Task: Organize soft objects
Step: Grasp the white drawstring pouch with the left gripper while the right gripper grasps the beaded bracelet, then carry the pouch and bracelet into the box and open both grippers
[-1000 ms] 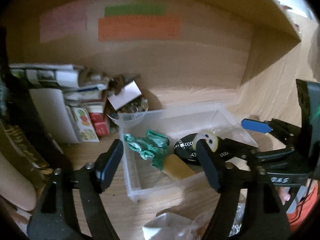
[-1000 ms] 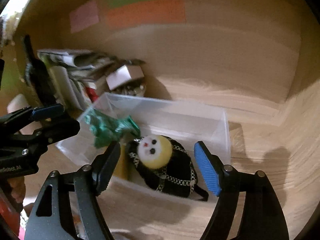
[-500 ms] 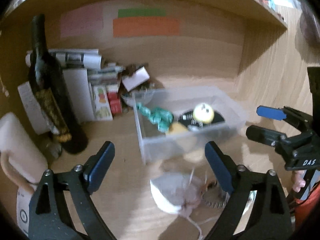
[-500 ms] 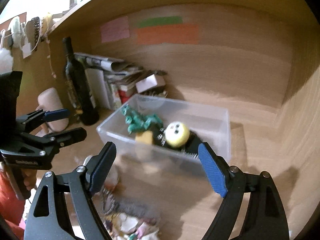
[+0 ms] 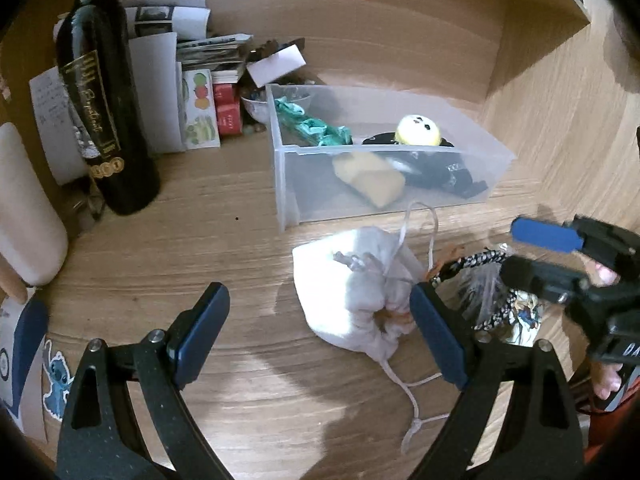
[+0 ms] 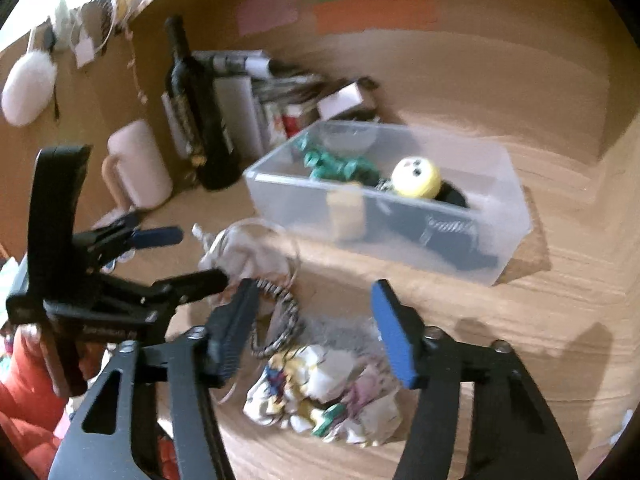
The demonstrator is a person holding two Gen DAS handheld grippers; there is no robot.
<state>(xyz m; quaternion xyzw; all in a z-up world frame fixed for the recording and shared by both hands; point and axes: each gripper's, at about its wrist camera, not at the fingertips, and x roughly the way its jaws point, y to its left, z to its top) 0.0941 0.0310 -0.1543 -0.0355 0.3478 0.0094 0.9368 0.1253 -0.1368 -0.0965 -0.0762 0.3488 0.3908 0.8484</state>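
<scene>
The white pouch (image 5: 360, 300) lies on the wooden desk (image 5: 200, 240), just in front of the clear bin (image 5: 288, 184) and still outside it. Beside it, toward the right hand, sits a crumpled printed cloth (image 6: 320, 392) with a black-and-white cord (image 6: 280, 320) looped over it. In the bin already lie a green fabric piece (image 5: 316, 126), a yellow block (image 5: 372, 176) and a black item with a yellow smiley ball (image 5: 418, 130), so the bin looks to be the collecting place and the two loose pieces are what remains.

The left gripper (image 5: 320, 340) hangs over the pouch with its jaws spread wide; one pad sits just beside the pouch's edge, the other well off on bare desk, and nothing is pinched. The right gripper (image 6: 316, 332) points down at the printed cloth; its jaws have just been closing, yet a gap remains and the cloth lies below the pads, not clamped. Each hand seems lined up on its own piece.

A second ago both cameras looked straight into the bin from close by; now both show it farther off and the desk in front, with a dark bottle (image 5: 100, 92) in view on the left.
</scene>
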